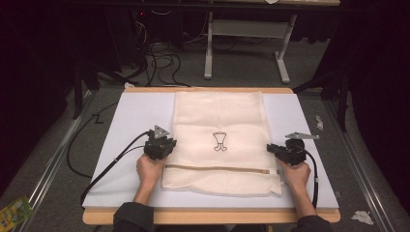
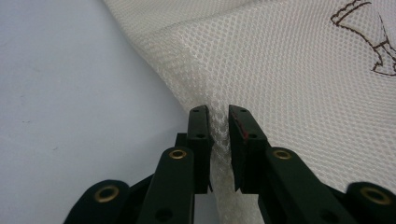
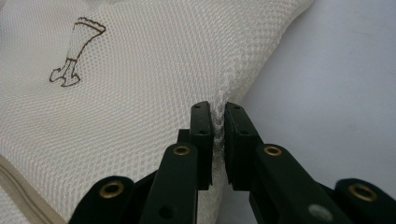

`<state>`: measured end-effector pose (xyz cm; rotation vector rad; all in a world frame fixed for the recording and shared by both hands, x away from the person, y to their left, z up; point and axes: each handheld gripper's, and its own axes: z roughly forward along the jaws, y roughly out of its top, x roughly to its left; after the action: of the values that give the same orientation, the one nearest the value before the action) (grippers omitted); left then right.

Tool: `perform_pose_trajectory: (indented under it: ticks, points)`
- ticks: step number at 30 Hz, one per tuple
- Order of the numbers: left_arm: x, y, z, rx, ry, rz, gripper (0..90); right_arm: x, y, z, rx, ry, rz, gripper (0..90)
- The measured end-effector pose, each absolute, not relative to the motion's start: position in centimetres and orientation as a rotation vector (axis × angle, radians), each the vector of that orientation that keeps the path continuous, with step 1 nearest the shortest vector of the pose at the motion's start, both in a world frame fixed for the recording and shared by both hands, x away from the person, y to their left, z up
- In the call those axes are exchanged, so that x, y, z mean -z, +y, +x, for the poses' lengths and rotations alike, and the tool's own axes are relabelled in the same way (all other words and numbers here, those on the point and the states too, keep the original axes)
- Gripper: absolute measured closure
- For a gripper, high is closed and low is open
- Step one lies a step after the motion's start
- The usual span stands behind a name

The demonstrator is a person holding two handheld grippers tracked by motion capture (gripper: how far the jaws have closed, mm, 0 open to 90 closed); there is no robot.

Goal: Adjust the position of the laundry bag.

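A cream mesh laundry bag (image 1: 220,121) lies flat on the white mat (image 1: 135,116), with a small dark printed figure (image 1: 220,141) at its middle and a zipper strip (image 1: 217,168) across its near end. My left gripper (image 1: 167,145) sits at the bag's left edge, and its jaws pinch a raised fold of mesh (image 2: 218,126). My right gripper (image 1: 271,149) is at the bag's right edge, jaws closed on a fold of mesh (image 3: 218,116). The printed figure (image 3: 77,51) shows in the right gripper view, and part of the figure (image 2: 369,37) in the left gripper view.
The mat covers a wooden table (image 1: 208,216). Black cables (image 1: 104,166) trail from both grippers over the mat's edges. Beyond the table stand a grey table frame (image 1: 246,43) and floor cables (image 1: 164,60). Scraps lie on the floor at the right (image 1: 362,216).
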<state>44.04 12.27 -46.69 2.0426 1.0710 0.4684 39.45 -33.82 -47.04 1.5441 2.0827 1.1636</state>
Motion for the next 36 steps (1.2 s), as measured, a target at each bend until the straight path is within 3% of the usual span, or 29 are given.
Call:
perform_pose_trajectory:
  ticks: [5, 14, 22, 36]
  points:
    - [46.7, 12.4, 44.1, -0.452, 1.079, 2.037, 75.3, 47.0, -33.9, 39.4, -1.164, 2.081, 1.557, 81.3]
    - [45.8, 12.8, 42.7, -0.513, 1.085, 2.018, 54.0, 47.4, -34.0, 39.1, -1.161, 2.05, 1.574, 69.2]
    - [45.3, 12.7, 40.4, -0.52, 1.028, 2.023, 49.1, 47.1, -34.6, 37.7, -1.212, 1.989, 1.568, 58.5]
    - [45.7, 11.6, 37.3, -0.48, 0.969, 2.019, 48.5, 46.3, -33.7, 35.0, -1.181, 2.003, 1.498, 54.8]
